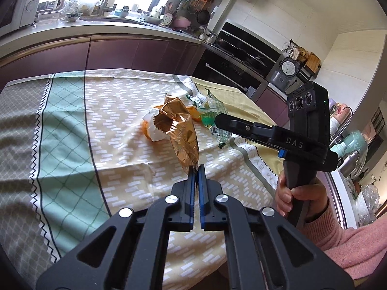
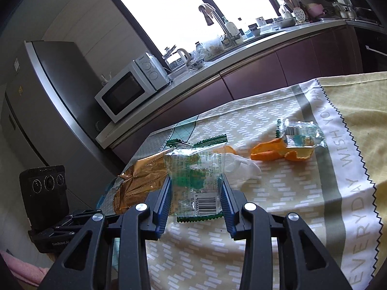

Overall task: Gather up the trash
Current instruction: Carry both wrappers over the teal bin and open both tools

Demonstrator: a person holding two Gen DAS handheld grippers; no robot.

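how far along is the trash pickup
No bin in view, so nothing looks finished. In hand: left gripper shut on the gold wrapper; right gripper holds the clear green wrapper. Left on the tablecloth: orange peel, white tissue, another clear wrapper.

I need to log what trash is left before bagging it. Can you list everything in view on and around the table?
gold wrapper: one, gold foil, pinched in the left gripper
clear wrapper: one, clear with green print, between the right gripper's pads
second clear wrapper: one, clear and green, on the tablecloth
orange peel: a few pieces, orange, beside it
white tissue: one, crumpled
tablecloth: one, cream, green, grey
microwave: one, white, on the counter
left gripper: black, shut
right gripper: black
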